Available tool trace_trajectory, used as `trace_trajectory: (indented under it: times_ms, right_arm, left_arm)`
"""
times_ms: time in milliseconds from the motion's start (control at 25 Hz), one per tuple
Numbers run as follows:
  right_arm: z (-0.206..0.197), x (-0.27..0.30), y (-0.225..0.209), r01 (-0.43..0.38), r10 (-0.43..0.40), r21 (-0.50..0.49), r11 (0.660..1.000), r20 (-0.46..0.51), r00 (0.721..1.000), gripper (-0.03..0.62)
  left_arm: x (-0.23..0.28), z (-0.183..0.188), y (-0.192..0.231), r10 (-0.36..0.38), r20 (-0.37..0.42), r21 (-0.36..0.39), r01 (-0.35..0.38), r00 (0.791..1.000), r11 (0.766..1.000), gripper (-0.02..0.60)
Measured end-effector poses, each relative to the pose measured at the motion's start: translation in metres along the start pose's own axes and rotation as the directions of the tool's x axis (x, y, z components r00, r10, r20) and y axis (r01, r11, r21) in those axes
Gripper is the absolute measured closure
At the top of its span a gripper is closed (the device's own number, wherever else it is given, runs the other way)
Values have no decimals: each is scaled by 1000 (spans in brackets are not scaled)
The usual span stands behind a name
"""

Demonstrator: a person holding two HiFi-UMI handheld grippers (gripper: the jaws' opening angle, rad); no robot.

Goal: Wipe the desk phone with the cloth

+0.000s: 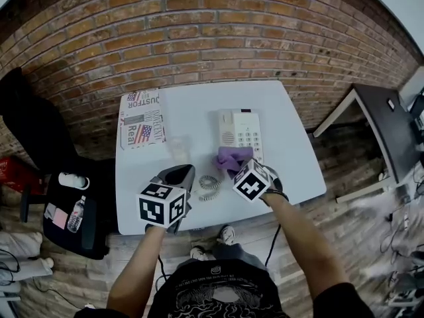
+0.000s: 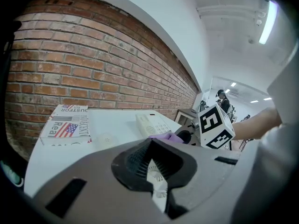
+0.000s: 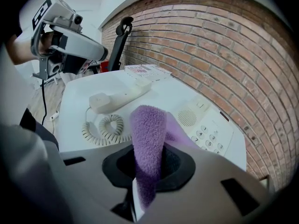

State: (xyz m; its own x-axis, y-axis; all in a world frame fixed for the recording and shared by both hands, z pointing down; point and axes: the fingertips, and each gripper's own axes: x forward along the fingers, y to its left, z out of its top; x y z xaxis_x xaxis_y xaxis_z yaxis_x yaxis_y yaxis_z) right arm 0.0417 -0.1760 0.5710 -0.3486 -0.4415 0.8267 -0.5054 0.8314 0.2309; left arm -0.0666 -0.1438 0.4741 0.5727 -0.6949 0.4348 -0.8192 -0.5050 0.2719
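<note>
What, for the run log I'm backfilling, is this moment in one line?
right gripper shut on cloth | cloth at desk phone's near end | left gripper empty, fingers slightly apart | handset lying on table

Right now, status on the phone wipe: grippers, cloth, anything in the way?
Right gripper jaws shut on purple cloth, over desk phone's near end. Left gripper jaws slightly apart, empty. Handset off the phone, coiled cord loose beside it.
</note>
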Motion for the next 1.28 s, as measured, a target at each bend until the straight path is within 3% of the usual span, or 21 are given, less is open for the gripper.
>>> trace_trajectory:
  times_ms: [440,880,1280]
  right_arm:
    - [1,-17,5,9,-10,-17,1000,-14,1000,546]
    - [52,-68,-88,82,-77,-47,995,113,991,546]
    - [105,-59,-161,36,0,-190,981,188,982,546]
  left_arm:
    - [-3,6,-2,-37,8,14,37,999,999,575]
    - [32,28,1,-8,19,6,8,1000,1000,575]
    - [75,55,16,102,40,-58,-100,994,993,575]
